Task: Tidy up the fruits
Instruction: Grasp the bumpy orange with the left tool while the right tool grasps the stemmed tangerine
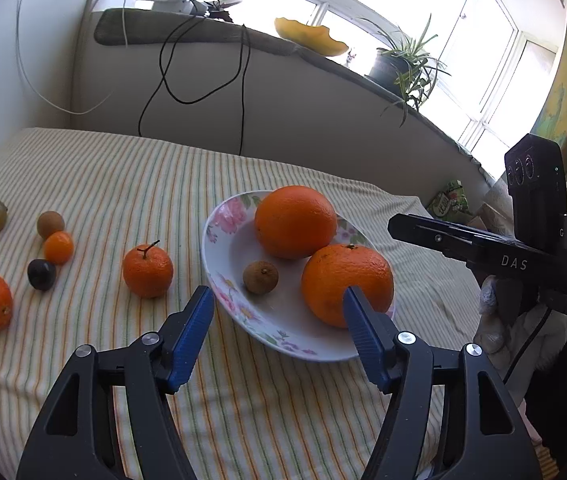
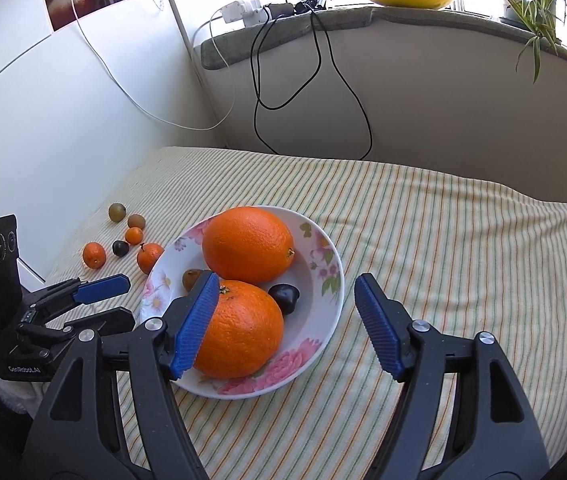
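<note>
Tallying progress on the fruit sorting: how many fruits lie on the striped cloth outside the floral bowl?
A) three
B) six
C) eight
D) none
B: six small fruits lie on the striped cloth left of the floral bowl, none touching it.

1. The floral bowl [image 2: 333, 280] sat upright on the striped cloth, holding two large oranges [image 2: 248, 244] touching at its centre.
2. A dark plum [image 2: 283, 298] lay at their 3 o'clock, a brown longan [image 1: 260, 277] at 9 o'clock.
3. Six small fruits [image 1: 147, 270] lay loose well beyond the bowl's 9 o'clock.
</note>
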`<state>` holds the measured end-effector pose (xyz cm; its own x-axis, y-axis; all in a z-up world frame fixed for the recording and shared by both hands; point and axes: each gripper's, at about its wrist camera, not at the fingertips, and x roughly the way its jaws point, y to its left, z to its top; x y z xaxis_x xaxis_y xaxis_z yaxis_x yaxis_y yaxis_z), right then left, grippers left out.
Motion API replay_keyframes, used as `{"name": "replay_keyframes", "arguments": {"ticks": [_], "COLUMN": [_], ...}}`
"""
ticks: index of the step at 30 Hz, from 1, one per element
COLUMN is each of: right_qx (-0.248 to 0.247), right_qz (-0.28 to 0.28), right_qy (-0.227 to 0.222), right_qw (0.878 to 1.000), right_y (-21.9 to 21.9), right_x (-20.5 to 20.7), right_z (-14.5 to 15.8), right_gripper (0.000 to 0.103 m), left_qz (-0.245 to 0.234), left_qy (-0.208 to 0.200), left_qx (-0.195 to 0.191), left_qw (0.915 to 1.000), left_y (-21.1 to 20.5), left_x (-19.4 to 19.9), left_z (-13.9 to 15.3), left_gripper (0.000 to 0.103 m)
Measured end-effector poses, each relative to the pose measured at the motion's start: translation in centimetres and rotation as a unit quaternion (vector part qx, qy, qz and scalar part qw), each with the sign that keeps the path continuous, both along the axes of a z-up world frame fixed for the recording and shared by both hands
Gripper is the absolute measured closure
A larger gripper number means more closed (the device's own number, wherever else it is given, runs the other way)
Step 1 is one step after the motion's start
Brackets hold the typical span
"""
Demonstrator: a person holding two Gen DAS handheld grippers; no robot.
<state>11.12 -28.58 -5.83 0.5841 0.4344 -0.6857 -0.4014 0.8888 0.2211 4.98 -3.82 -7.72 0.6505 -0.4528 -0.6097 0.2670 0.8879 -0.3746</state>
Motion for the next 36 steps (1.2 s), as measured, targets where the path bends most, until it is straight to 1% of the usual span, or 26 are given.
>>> {"name": "replay_keyframes", "arguments": {"ticks": [6,9,15,20,27,32,36], "right_qx": [0.005,0.005,0.005,-0.009,-0.026,-0.047,-0.074], "right_qz": [0.006,0.010,0.034,0.063,0.106,0.140,0.171], "right_qy": [-0.003,-0.008,-0.018,-0.024,-0.029,-0.030,-0.029], "right_qw": [1.000,1.000,0.999,0.998,0.994,0.989,0.982], "right_y": [0.6,1.1,3.0,5.4,9.0,11.8,14.2], "right_x": [-0.1,-0.2,-0.3,-0.3,-0.4,-0.6,-0.9], "right_z": [0.5,0.9,2.0,2.3,2.4,2.1,1.4], "right_gripper": [0.029,0.027,0.026,0.026,0.026,0.026,0.026], "left_qz": [0.020,0.032,0.055,0.079,0.117,0.136,0.149], "left_qy": [-0.009,-0.012,-0.018,-0.021,-0.013,-0.010,-0.007], "left_qx": [0.010,0.013,0.024,0.034,0.041,0.040,0.040], "left_qw": [0.9997,0.9993,0.9980,0.9961,0.9921,0.9898,0.9880], "left_y": [1.2,2.1,4.2,6.2,9.2,11.3,12.5], "left_x": [-0.4,-0.6,-1.4,-2.2,-2.9,-3.4,-3.5], "left_z": [0.2,0.3,0.3,0.3,-0.1,-0.5,-0.8], "left_gripper": [0.034,0.034,0.034,0.034,0.033,0.033,0.033]}}
